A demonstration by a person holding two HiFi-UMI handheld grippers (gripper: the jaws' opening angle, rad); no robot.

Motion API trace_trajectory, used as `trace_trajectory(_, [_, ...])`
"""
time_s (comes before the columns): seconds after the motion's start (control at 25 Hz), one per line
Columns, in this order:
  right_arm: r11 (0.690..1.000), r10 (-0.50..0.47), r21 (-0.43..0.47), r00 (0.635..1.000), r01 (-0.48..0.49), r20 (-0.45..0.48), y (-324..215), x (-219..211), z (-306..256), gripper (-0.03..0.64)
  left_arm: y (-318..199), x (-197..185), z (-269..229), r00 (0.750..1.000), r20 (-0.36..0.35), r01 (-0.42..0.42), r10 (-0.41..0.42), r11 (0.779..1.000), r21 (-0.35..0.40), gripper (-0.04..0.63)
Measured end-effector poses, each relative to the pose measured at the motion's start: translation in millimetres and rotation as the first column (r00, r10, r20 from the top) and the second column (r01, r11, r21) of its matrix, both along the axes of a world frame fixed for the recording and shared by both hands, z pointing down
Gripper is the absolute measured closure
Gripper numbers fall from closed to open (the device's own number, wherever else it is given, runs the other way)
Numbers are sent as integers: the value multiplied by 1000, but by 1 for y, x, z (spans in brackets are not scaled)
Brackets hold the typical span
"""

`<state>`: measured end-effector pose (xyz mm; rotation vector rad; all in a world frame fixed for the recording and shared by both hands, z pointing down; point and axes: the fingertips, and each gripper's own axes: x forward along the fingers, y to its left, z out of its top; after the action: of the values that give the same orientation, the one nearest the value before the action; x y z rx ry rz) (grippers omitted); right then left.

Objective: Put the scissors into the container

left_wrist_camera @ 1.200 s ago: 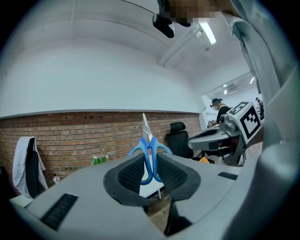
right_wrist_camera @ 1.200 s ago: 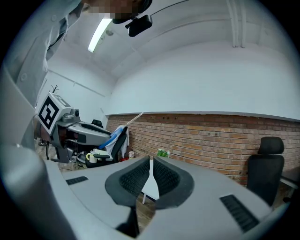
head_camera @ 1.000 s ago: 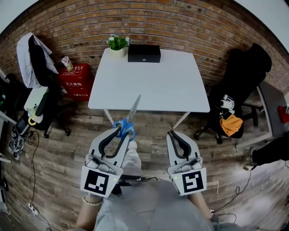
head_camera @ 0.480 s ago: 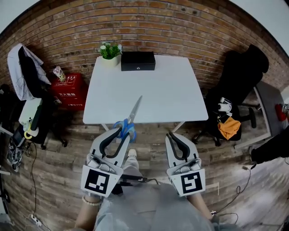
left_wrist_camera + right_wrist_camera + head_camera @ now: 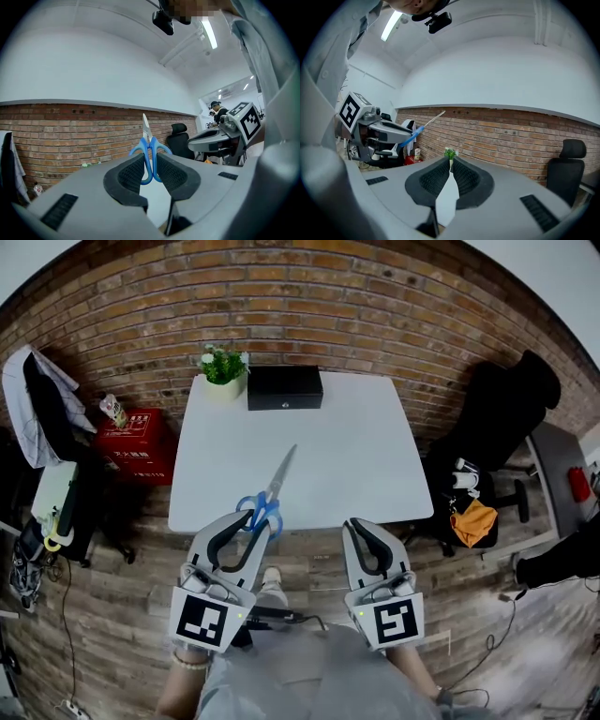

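1. The white table (image 5: pixel 309 437) stands against a brick wall.
2. A black office chair (image 5: pixel 506 404) sits off the table's right side.
3. A red crate (image 5: pixel 131 442) sits on the floor off the table's left side.
4. The left gripper (image 5: pixel 246 524) hangs at the table's near edge, its jaws clamped on the scissors' blue handles.
5. The right gripper (image 5: pixel 362 527) hangs at the same near edge, further right, its jaws drawn together with nothing between them.
6. The black container (image 5: pixel 285 388) rests at the table's far edge, lid down.
7. The scissors (image 5: pixel 269 493) are held above the table's near edge, closed blades pointing toward the container and well short of it.
8. A small potted plant (image 5: pixel 222 369) stands on the table's far left corner, just beside the container.
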<state>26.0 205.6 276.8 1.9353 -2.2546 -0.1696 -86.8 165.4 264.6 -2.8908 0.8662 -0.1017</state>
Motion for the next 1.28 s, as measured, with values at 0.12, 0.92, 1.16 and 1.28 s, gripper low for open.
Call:
trace_trajectory(0.12, [1000,11,-7,1000,-11,-1,-28,6,-3,563,-29,6,-2,1000,-9,-1,1,1000,-13,499])
trace_trajectory(0.92, [998,42,-55,999,-42,1,-184,30,9,563,-185,35,10,998,29,-56,56,998,-10,499])
trace_trajectory(1.16, [996,42,-85,999,-41,3,-214,23,18,563,-211,32,10,993,75,-91,90,996,9,499])
trace_trajectory(1.28, [995,43,-95,999,-43,-2,-219,18,20,563,-217,29,11,993,70,-95,94,996,-3,499])
